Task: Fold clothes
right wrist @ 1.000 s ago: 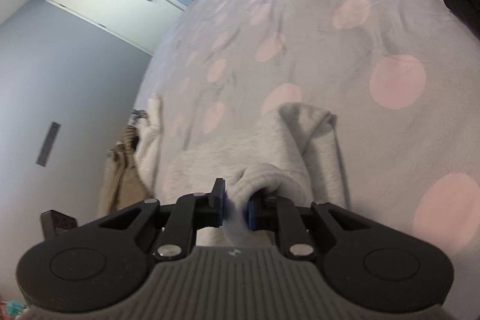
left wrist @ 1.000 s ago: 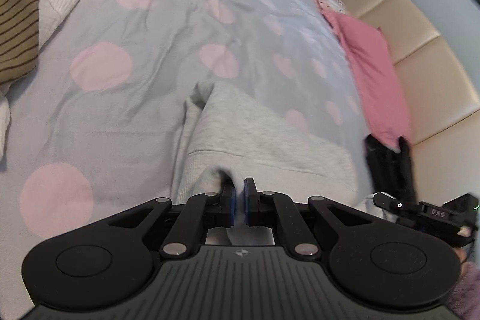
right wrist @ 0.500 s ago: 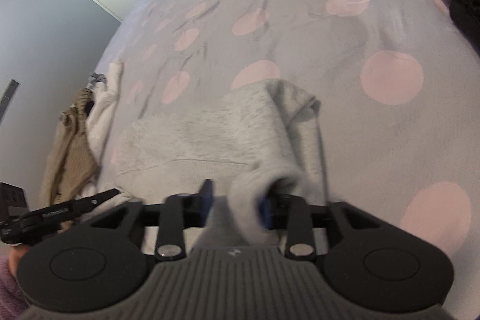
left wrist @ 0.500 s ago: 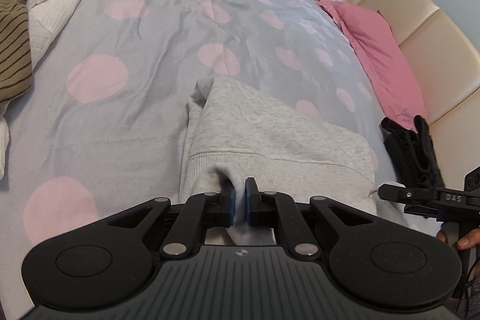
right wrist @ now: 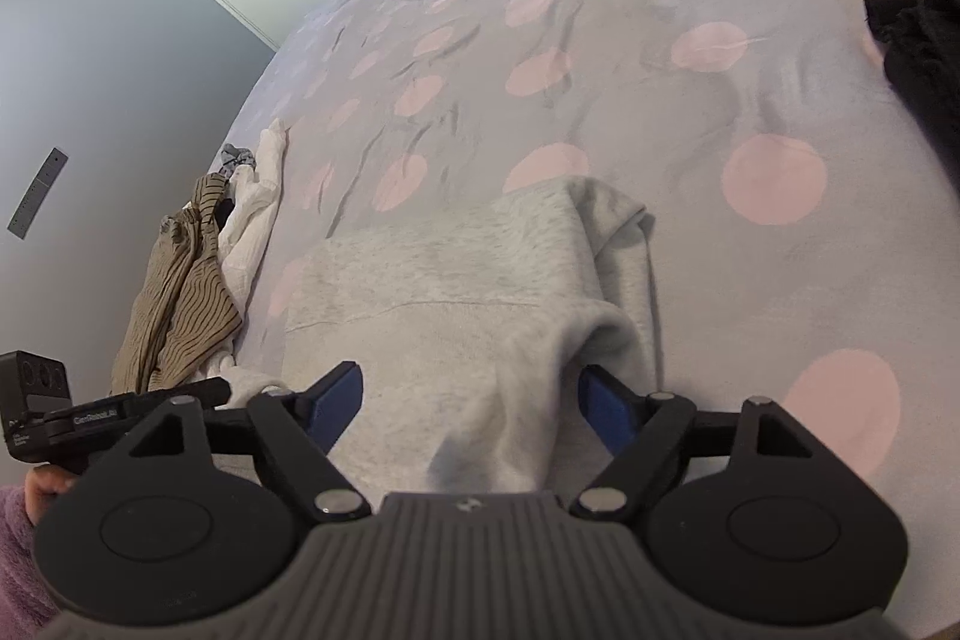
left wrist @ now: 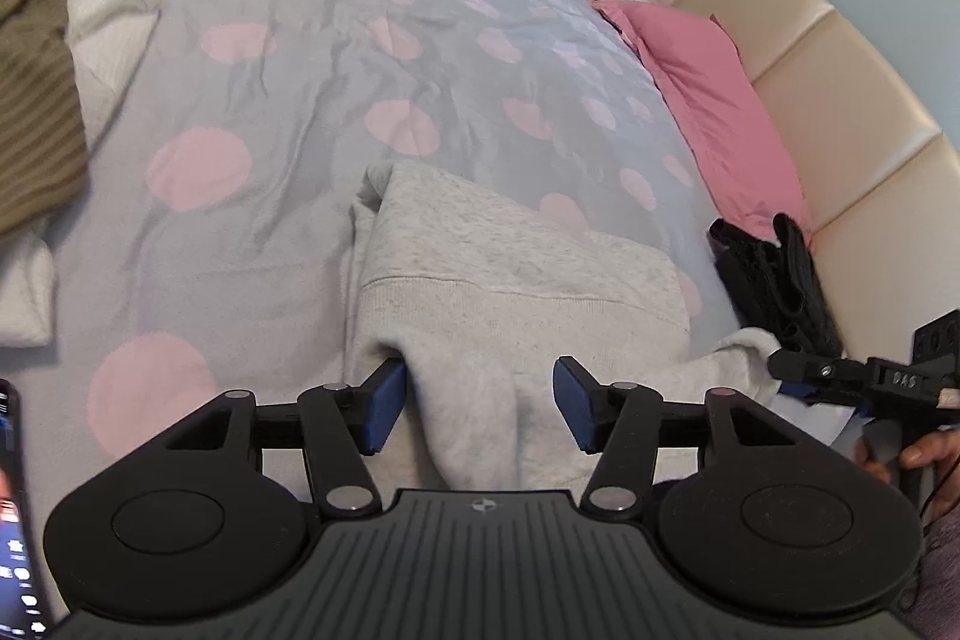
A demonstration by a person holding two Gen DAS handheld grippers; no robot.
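The folded grey sweatshirt (left wrist: 516, 268) lies on the dotted bedspread (left wrist: 288, 58), its long axis running across both views, ribbed hem nearest the grippers. The left gripper (left wrist: 477, 403) and right gripper (right wrist: 474, 403) are both opening, a loose fabric ridge between each one's spread jaws, unpinched.

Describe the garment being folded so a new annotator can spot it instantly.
Start at the grey bedspread with pink dots. At its near edge, right ahead of both grippers, lies the light grey sweatshirt, folded into a block with a ribbed hem. Unlike the brown striped top and black garment, it is pale heathered fleece.
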